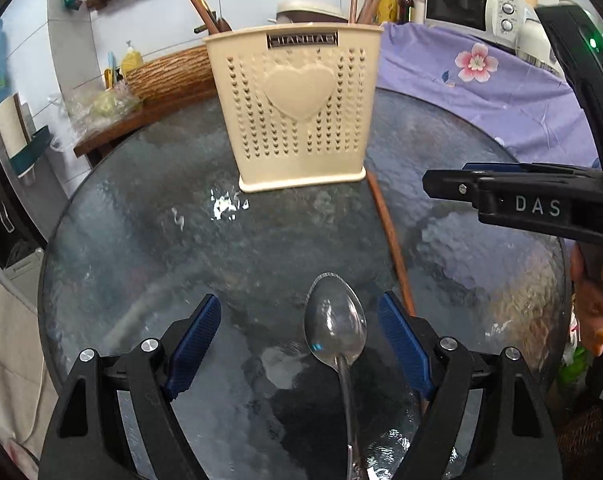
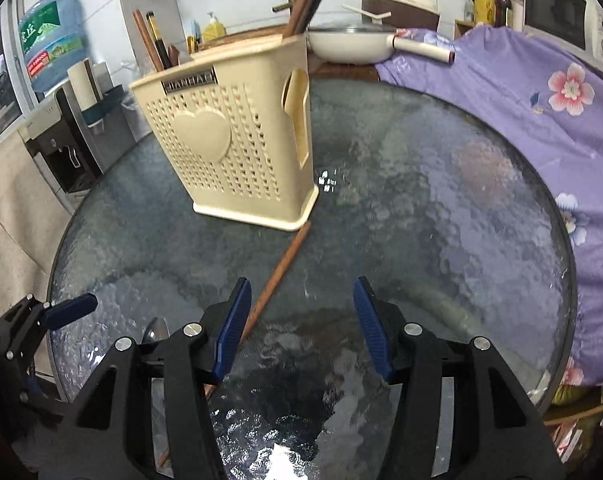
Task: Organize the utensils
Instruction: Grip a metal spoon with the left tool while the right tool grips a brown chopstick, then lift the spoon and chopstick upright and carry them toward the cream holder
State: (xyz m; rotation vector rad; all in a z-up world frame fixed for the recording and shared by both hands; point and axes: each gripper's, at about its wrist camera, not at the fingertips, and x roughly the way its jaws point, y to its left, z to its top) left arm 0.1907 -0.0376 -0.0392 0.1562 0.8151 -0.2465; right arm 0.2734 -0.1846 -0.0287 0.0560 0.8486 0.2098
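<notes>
A metal spoon point(image 1: 335, 328) lies bowl-up on the round glass table point(image 1: 141, 240), between the fingers of my open left gripper point(image 1: 299, 302) and nearer the right pad; neither pad touches it. A brown wooden chopstick point(image 1: 389, 236) lies from the spoon's right side toward the cream heart-patterned utensil holder point(image 1: 293, 112), which has several chopsticks standing in it. In the right wrist view my right gripper point(image 2: 301, 284) stands open over bare glass, and the chopstick point(image 2: 281, 268) runs under its left finger. The holder point(image 2: 237, 148) stands beyond it.
A purple flowered cloth point(image 2: 521, 112) covers something at the table's right and far edge. Behind it stand a white pan point(image 2: 353, 46) and a microwave point(image 1: 461, 8). The right gripper point(image 1: 441, 180) and a hand point(image 1: 593, 312) show at the right of the left wrist view.
</notes>
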